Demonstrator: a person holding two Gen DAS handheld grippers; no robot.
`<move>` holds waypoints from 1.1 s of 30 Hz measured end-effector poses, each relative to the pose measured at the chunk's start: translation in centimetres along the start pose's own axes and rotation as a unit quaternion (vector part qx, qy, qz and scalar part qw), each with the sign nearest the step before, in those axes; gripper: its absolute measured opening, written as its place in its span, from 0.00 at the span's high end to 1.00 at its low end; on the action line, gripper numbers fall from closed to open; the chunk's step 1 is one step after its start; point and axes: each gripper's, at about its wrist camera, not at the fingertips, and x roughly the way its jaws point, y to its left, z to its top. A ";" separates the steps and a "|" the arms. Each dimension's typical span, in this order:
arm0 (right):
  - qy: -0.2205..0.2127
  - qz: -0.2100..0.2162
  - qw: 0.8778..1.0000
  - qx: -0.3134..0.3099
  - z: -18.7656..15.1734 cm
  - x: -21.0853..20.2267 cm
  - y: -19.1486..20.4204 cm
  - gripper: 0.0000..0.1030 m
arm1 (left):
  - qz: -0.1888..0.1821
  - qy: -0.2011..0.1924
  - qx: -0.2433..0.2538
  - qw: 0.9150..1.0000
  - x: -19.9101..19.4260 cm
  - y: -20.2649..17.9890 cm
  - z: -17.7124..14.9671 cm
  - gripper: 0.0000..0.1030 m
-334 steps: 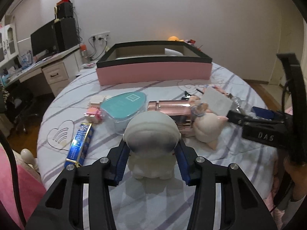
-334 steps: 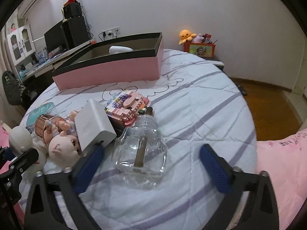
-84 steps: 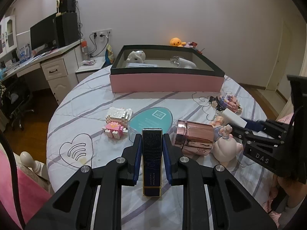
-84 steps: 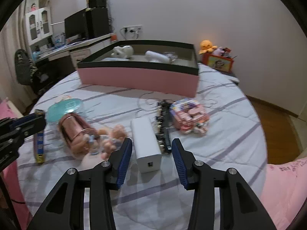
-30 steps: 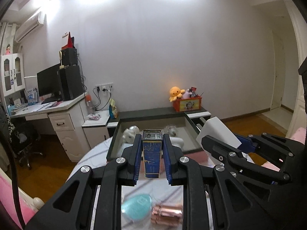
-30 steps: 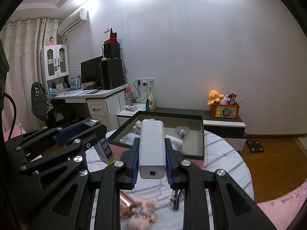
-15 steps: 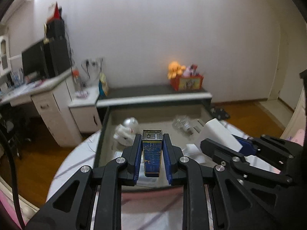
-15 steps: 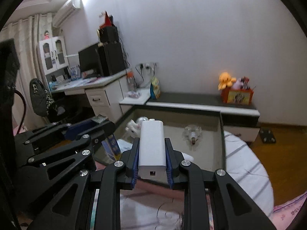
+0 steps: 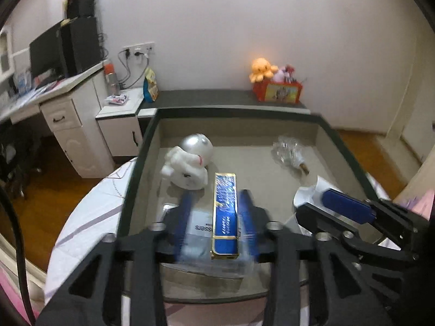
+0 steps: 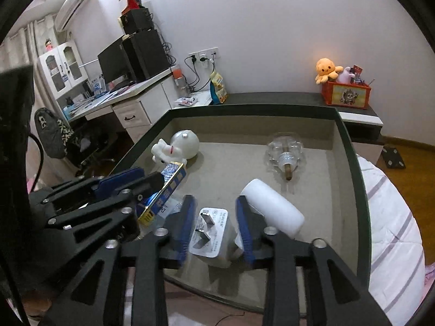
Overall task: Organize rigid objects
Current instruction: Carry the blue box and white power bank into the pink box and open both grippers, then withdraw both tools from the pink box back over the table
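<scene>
Scene: a large open box (image 9: 348, 146) with a dark rim sits on a round bed (image 9: 89, 212) with a striped white cover; both sets of tongs reach over its near edge.
Left tongs (image 9: 216, 212): opening, blurred; a blue and gold carton (image 9: 225, 214) lies lengthwise between them, clear gaps on both sides, so nothing is pinched.
Right tongs (image 10: 216, 217): opening; a white plug adapter (image 10: 213, 233) sits between them, prongs facing the camera, no longer squeezed.
Blue and gold carton: in the box, near the front wall, on a flat packet with printed lettering (image 9: 199, 228).
White plug adapter: in the box at the front, just beside a white cylinder (image 10: 274, 212) at its 2 o'clock.
White figurine with round silver head (image 9: 190, 163): lying in the box at 11 o'clock from the carton.
Clear glass bottle with cork (image 10: 285, 154): on its side, at 1 o'clock from the adapter, near the back wall.
Behind the box: a desk (image 10: 122, 92) with a monitor at 10 o'clock; an orange plush octopus (image 10: 326, 69) on a low cabinet at 2 o'clock.
</scene>
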 end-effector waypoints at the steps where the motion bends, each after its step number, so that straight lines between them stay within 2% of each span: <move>1: -0.005 -0.004 1.000 0.001 0.2 -0.4 -0.1 0.54 | 0.000 -0.008 -0.008 1.000 -0.7 0.3 0.0 0.34; 2: -0.009 -0.007 1.000 0.004 0.4 -0.9 -0.2 0.50 | -0.001 -0.017 -0.014 1.000 -1.4 0.6 0.0 0.28; 4: -0.026 -0.009 1.000 0.008 0.6 -2.5 -0.3 0.33 | -0.010 -0.040 -0.024 0.999 -3.4 1.1 -0.1 0.15; 6: -0.048 -0.018 0.999 0.004 0.9 -4.4 0.2 0.18 | -0.018 -0.058 -0.032 0.998 -5.7 1.3 -0.3 0.11; 11: -0.098 -0.040 0.994 -0.021 0.4 -10.0 2.2 0.17 | -0.002 -0.109 -0.016 0.994 -12.1 0.3 -2.1 0.08; 14: -0.133 -0.059 0.989 -0.034 -1.0 -13.7 3.9 0.10 | 0.005 -0.139 -0.017 0.990 -16.5 0.2 -4.0 0.07; 15: -0.140 -0.064 0.987 -0.039 -1.5 -14.6 4.3 0.02 | 0.005 -0.147 -0.018 0.989 -17.5 0.2 -4.4 0.07; 16: -0.146 -0.072 0.986 -0.045 -2.0 -15.6 4.7 0.00 | 0.009 -0.153 -0.016 0.988 -18.7 0.0 -5.1 0.07; 21: -0.181 -0.090 0.977 -0.066 -4.9 -20.8 7.0 0.00 | 0.036 -0.175 0.016 0.984 -23.6 -1.6 -8.6 0.05; 27: -0.208 -0.100 0.971 -0.063 -7.8 -25.4 8.4 0.00 | 0.021 -0.192 0.008 0.981 -28.2 -1.8 -11.6 0.05; 33: -0.222 -0.103 0.967 -0.067 -10.1 -28.6 9.4 0.00 | 0.025 -0.218 0.011 0.976 -32.0 -2.3 -13.6 0.05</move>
